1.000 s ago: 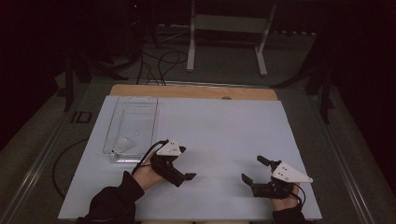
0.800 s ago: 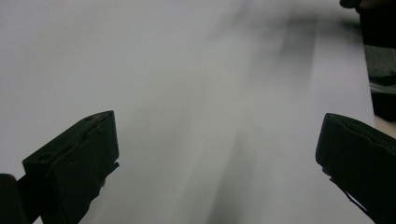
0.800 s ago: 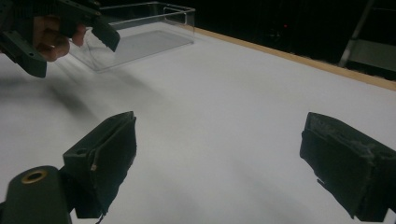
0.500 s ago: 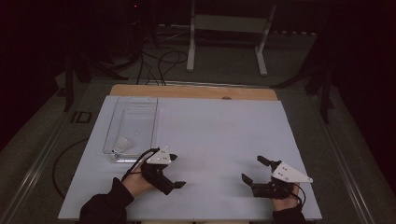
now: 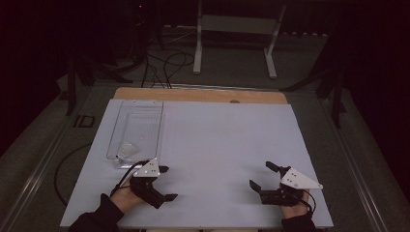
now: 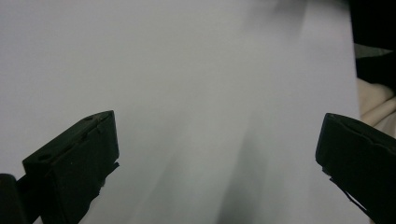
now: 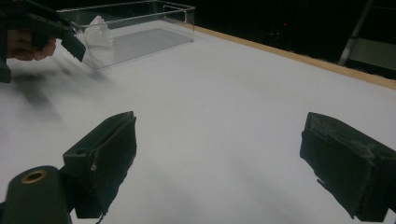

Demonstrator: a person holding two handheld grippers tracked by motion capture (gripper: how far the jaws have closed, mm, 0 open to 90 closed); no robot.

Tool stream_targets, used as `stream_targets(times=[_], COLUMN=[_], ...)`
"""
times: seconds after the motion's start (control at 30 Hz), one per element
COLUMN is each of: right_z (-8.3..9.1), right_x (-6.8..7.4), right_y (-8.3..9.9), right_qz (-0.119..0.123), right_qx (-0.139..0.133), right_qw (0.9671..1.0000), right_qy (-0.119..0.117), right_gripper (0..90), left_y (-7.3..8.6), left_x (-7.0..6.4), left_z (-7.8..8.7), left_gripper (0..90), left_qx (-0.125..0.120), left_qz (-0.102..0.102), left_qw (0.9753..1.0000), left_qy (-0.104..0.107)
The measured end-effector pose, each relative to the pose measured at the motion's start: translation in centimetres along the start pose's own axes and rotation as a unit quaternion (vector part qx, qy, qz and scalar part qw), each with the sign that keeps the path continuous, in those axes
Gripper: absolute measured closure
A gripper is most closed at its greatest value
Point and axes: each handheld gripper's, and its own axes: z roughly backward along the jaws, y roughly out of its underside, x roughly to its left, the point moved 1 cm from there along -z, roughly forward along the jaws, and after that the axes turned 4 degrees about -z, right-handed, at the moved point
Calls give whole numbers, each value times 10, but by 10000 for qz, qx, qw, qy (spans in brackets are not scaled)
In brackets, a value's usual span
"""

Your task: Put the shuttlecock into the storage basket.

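My left gripper (image 5: 169,182) rests low over the white table top near its front left, just in front of a clear plastic tray (image 5: 142,125). Its jaws stand open, with bare white surface between them (image 6: 219,149). A small crumpled white wad (image 5: 126,149) lies in the tray's near end. My right gripper (image 5: 259,174) sits near the front right of the table, open with nothing between its jaws (image 7: 219,158). The right gripper view takes in the tray (image 7: 154,21), the wad (image 7: 95,30) and the left gripper (image 7: 65,39) at its upper left.
The white sheet (image 5: 222,140) covers the table, and a wooden strip (image 5: 203,94) shows along its far edge. Behind it stand a metal frame (image 5: 237,29) and loose cables (image 5: 164,63) on the dark floor. Pale fabric (image 6: 373,102) lies past the table edge.
My left gripper has drawn back from the tray toward the near edge and a little to the left. The right gripper has stayed put.
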Motion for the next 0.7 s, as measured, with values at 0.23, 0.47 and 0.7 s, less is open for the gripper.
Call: stream_targets(times=[0.23,0.47,0.7], right_z=[0,-1,-2], right_x=[0,1,1], right_y=[0,0,1], right_qz=[0,-4,-3], right_qx=[0,25,36], right_qw=[10000,10000,10000], right_qy=[0,1,-15], right_gripper=[108,108,108], left_y=[0,42,54], left_x=[0,5,7], left_z=[0,46,53], left_gripper=[0,0,0], left_qx=[0,-70,-270], left_qz=[0,383,747], left_qw=[10000,9971,9943], left_qy=[0,-660,-711])
